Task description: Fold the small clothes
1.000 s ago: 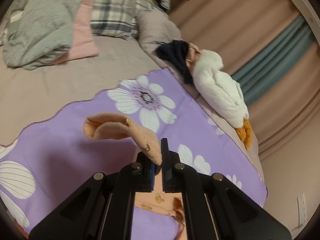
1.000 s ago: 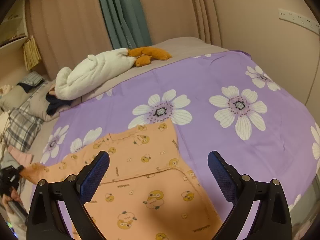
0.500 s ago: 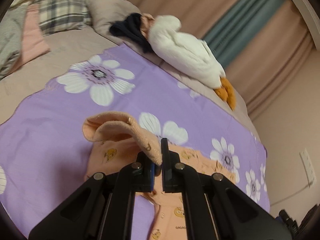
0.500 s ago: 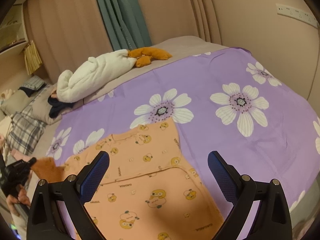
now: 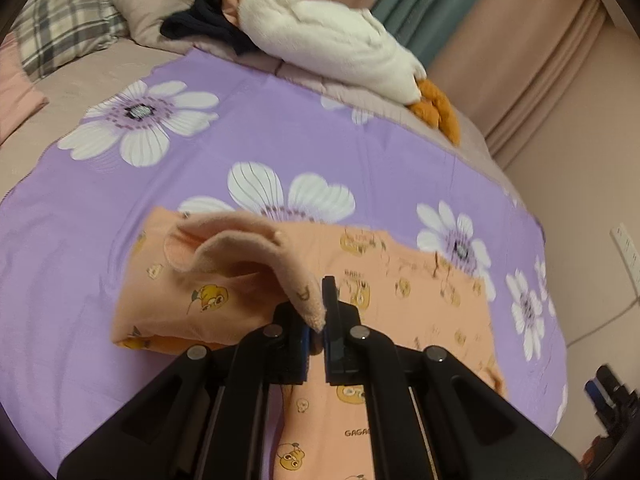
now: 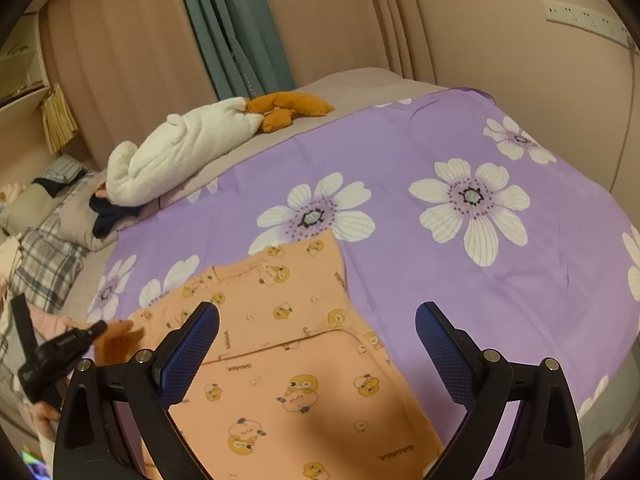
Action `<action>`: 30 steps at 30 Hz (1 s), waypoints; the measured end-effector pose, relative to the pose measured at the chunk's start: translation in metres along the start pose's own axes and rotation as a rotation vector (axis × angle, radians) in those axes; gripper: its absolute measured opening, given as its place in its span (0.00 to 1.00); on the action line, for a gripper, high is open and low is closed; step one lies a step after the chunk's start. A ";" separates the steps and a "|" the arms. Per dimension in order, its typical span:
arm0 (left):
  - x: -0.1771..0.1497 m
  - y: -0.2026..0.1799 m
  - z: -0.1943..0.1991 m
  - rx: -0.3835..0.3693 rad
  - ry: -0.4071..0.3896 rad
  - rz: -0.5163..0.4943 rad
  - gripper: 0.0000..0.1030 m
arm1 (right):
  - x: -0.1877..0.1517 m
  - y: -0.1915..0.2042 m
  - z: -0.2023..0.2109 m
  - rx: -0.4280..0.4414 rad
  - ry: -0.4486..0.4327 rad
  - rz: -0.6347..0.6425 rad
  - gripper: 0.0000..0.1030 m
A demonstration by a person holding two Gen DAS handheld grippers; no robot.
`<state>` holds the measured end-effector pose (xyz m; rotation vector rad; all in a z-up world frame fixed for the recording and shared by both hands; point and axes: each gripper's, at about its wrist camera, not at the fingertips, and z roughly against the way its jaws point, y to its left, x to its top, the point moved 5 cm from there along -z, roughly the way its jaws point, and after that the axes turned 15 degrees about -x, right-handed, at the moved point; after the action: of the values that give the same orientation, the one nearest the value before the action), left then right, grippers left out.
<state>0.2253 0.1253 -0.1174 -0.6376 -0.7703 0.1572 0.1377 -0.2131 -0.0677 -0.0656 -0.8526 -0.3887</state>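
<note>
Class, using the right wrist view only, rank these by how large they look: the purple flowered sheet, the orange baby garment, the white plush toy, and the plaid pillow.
1. purple flowered sheet
2. orange baby garment
3. white plush toy
4. plaid pillow, though it is partly cut off at the picture's edge, so its rank is unsure.

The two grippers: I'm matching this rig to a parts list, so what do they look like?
Both are matte black plastic with angular linked arms and silver pivot screws. The right gripper has blue cross-hatched pads on flat fingers; the left gripper shows a strip of blue pad. No cables or markings visible.
</note>
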 end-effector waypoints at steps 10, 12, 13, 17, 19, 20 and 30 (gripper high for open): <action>-0.034 0.007 -0.043 0.039 0.133 0.005 0.03 | -0.004 -0.001 -0.009 0.001 0.030 0.008 0.95; -0.038 0.011 -0.048 0.047 0.147 0.015 0.03 | -0.004 -0.001 -0.010 0.002 0.033 0.007 0.95; -0.041 0.013 -0.051 0.053 0.155 0.023 0.03 | -0.004 -0.002 -0.010 0.002 0.034 0.007 0.95; -0.044 0.019 -0.053 0.066 0.170 0.051 0.11 | -0.005 -0.001 -0.011 -0.001 0.040 0.011 0.95; -0.044 0.019 -0.051 0.049 0.166 0.064 0.24 | -0.006 0.000 -0.013 -0.003 0.044 0.017 0.95; -0.043 0.018 -0.049 0.030 0.165 0.076 0.36 | -0.006 0.001 -0.013 -0.004 0.045 0.020 0.95; -0.016 -0.022 0.022 -0.121 0.022 0.091 0.84 | -0.005 0.016 -0.006 0.006 0.028 0.058 0.95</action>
<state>0.1970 0.1121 -0.1017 -0.7889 -0.7344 0.1872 0.1448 -0.1982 -0.0745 -0.0786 -0.8221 -0.3317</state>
